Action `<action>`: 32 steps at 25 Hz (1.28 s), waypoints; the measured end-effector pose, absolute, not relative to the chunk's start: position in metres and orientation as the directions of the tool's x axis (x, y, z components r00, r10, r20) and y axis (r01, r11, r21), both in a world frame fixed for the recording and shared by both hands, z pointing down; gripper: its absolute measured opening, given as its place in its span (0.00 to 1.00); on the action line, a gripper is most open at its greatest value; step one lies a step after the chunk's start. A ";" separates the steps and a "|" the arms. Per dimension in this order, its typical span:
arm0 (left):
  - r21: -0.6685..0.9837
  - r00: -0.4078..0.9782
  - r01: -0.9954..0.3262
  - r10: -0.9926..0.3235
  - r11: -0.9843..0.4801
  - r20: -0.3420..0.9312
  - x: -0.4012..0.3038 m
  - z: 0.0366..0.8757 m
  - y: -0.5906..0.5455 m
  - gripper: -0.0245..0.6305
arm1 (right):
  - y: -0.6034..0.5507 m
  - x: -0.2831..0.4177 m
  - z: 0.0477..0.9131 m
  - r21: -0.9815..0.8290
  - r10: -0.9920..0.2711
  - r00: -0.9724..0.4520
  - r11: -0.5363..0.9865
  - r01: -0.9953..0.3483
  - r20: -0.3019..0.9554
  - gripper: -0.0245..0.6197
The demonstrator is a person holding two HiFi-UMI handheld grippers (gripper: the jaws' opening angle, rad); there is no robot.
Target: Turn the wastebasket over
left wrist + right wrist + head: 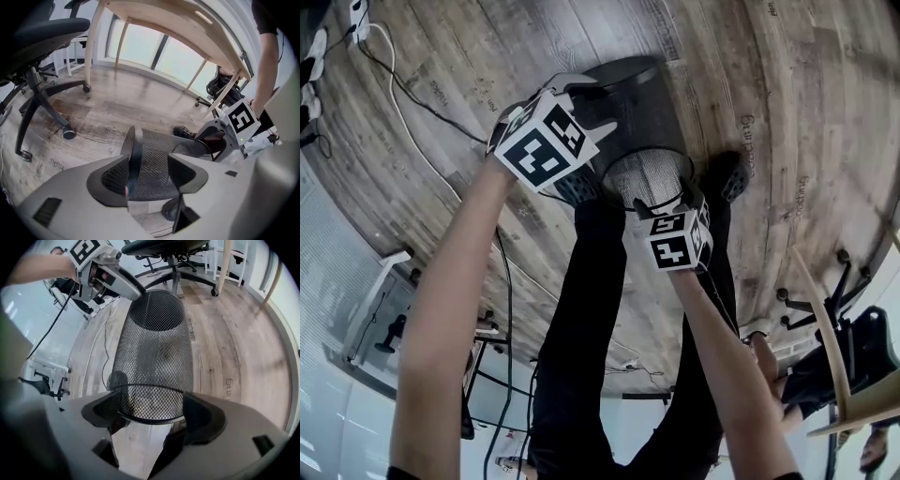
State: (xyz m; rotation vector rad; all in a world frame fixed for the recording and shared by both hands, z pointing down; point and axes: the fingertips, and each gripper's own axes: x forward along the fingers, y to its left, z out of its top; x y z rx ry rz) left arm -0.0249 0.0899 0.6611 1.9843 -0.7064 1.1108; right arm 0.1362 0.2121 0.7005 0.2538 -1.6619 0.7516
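- The wastebasket [642,112], a black mesh cylinder, lies slanted on its side between the two grippers, over a wooden floor [787,94]. I cannot tell whether it touches the boards.
- The left gripper [589,105] is at the wider end, where a solid black rim band [619,66] circles the mouth. The right gripper [666,195] is at the narrower end [649,176].
- In the left gripper view the jaws stand partly apart. The rim band [134,150] runs up between them, close against the left-hand jaw.
- A strip of mesh wall [154,159] shows before the right-hand jaw, so nothing is clamped there.
- Beyond the left gripper's tips the basket stretches away to the right gripper [213,140], which caps its far end.
- In the right gripper view the jaws are spread wide around the narrower end [150,404]. Its ring spans the gap and meets both jaw tips, so this gripper has hold of the basket.
- From the right gripper the mesh body [154,348] runs straight ahead to the mouth. One dark jaw of the left gripper [126,284] lies on the rim there.
- A black shoe [729,176] stands just beside the right gripper, on its outer side.
- Past the left gripper's tips are an office chair [42,42] and a pale wooden table [178,23].
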 end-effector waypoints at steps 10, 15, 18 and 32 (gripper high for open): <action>0.334 0.482 -0.791 -0.186 -0.513 0.856 -0.037 0.632 0.100 0.46 | 0.205 0.126 0.700 -0.268 0.156 -0.284 0.870 -0.414 0.946 0.69; 0.328 0.482 -0.833 -0.292 -0.446 0.826 -0.051 0.611 0.083 0.45 | 0.186 0.109 0.706 -0.231 0.112 -0.315 0.899 -0.372 0.943 0.69; 0.299 0.467 -0.852 -0.363 -0.430 0.806 -0.059 0.593 0.067 0.43 | 0.170 0.093 0.714 -0.202 0.075 -0.335 0.910 -0.362 0.939 0.69; -0.010 0.296 -0.783 -0.387 -0.622 0.873 -0.023 0.581 0.082 0.48 | 0.157 0.110 0.740 -0.207 0.114 -0.253 0.903 -0.377 0.961 0.69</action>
